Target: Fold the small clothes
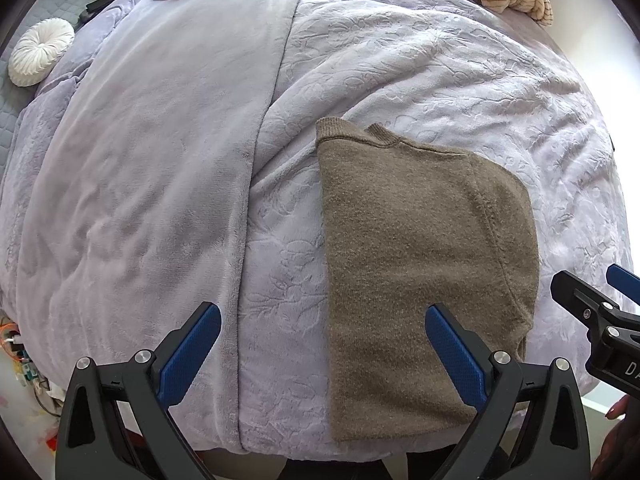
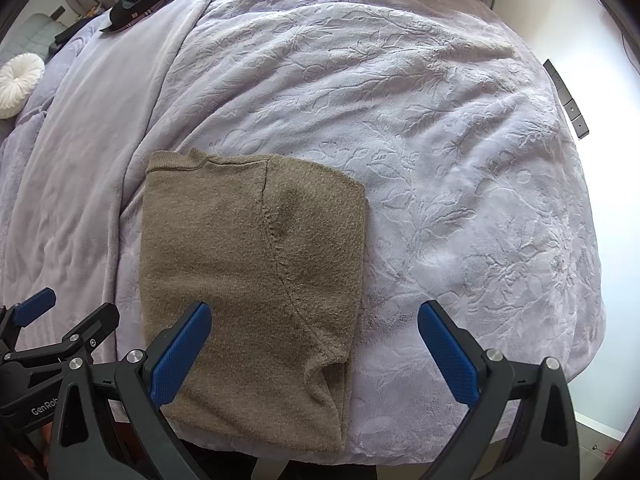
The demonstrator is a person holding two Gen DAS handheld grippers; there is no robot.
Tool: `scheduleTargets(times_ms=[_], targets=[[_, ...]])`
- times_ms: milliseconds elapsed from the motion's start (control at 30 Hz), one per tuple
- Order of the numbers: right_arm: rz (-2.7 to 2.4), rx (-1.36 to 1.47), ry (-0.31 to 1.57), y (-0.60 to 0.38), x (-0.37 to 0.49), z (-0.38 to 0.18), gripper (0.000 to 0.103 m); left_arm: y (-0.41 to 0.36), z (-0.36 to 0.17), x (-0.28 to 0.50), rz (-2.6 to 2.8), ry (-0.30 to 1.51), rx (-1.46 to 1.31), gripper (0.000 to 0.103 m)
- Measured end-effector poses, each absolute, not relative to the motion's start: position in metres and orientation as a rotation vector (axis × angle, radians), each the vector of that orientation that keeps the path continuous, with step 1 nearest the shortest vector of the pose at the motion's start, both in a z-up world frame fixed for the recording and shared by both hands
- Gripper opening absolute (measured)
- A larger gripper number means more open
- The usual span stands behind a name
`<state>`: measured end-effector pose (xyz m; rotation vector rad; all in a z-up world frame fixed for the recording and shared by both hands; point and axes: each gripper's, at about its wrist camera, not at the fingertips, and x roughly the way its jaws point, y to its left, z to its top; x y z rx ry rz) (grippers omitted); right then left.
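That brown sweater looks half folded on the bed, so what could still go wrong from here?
The brown sweater lies at the near edge of the plush lilac blanket, so a tug toward the person might drag it off. Both the left gripper and right gripper are open, so a shallow pinch may lift only the top layer and undo the fold.
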<state>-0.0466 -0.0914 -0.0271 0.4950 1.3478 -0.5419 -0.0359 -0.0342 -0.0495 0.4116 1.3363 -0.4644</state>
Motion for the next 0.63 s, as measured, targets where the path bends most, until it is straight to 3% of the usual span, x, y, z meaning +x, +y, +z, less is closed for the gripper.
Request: scheduleTargets(times_ms=[633], targets=[[-0.564,0.506,1.342,-0.0836,-0.0511,-0.0258,0.103,-0.0321,-0.0442,-0.037,-0.489,1.316,0.403,0.102]])
